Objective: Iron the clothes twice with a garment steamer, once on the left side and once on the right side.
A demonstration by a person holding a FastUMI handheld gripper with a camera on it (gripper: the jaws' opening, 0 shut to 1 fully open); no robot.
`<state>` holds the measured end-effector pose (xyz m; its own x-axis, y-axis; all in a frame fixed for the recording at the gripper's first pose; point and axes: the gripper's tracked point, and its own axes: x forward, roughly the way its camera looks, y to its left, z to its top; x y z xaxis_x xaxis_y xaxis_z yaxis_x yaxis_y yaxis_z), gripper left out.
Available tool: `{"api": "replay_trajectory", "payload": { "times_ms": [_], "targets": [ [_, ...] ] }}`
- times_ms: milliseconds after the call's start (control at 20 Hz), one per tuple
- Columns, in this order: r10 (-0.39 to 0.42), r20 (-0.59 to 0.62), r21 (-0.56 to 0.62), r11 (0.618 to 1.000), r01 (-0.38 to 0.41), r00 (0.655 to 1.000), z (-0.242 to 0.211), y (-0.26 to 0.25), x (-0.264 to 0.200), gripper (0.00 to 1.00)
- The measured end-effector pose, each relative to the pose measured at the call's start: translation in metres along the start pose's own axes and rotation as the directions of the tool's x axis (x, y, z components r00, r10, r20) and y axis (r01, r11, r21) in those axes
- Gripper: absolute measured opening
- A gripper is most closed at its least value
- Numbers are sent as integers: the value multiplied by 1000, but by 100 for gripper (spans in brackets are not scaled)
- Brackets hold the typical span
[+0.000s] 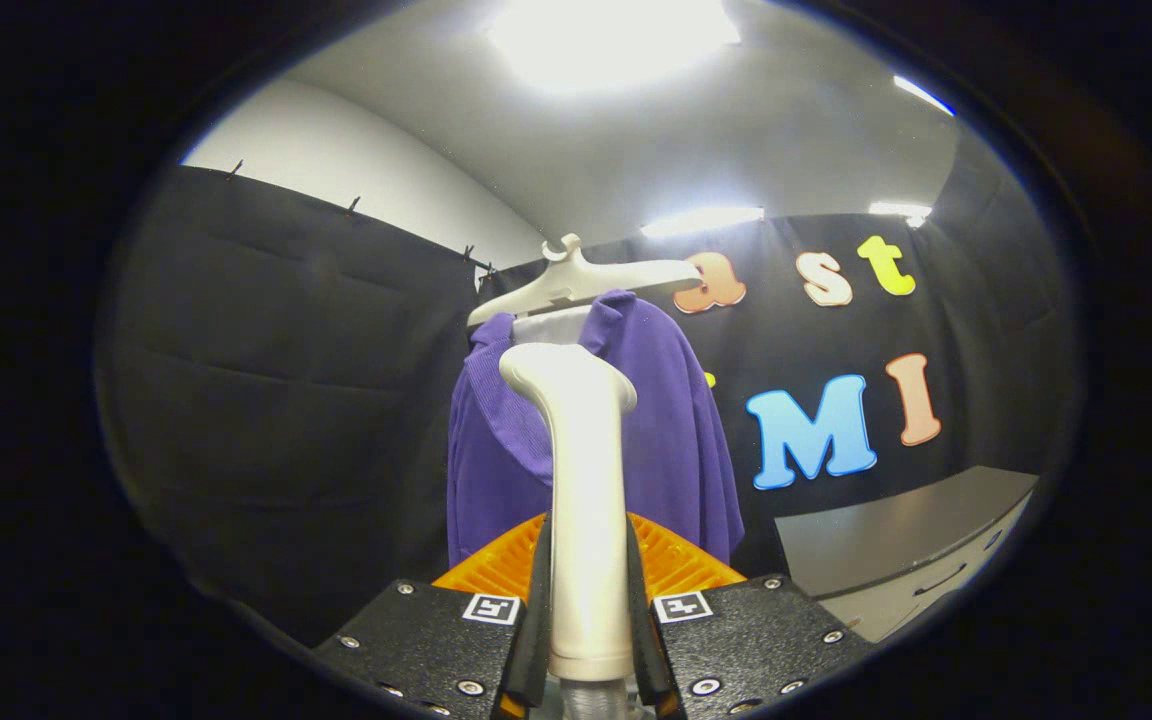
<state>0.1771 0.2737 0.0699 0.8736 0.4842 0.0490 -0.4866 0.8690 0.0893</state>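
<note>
A purple garment [681, 430] hangs on a white hanger [586, 280] against the black cloth wall, beyond the fingers. My gripper [588, 600] is shut on the white handle of the garment steamer [586, 480], both fingers pressing its sides. The handle stands upright between the fingers. Its rounded head rises in front of the garment's collar and hides the middle of the garment. A grey hose end shows just below the handle.
A grey cabinet [896, 550] with drawers stands to the right of the garment, lower down. Black cloth wall [286, 400] runs behind and to the left. Bright ceiling lights [606, 40] are overhead.
</note>
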Motion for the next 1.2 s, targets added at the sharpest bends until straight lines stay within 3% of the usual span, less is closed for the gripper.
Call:
{"api": "replay_trajectory", "payload": {
  "times_ms": [250, 500, 800, 1200],
  "targets": [
    [84, 28, -10, 996, -84, 996, 18, 47, 48, 34],
    [88, 17, -13, 996, -88, 996, 13, 65, 83, 34],
    [74, -86, -45, 996, -78, 994, -43, 69, 101, 34],
    [45, -201, -77, 995, -62, 979, -118, 58, 68, 34]
  ]
}}
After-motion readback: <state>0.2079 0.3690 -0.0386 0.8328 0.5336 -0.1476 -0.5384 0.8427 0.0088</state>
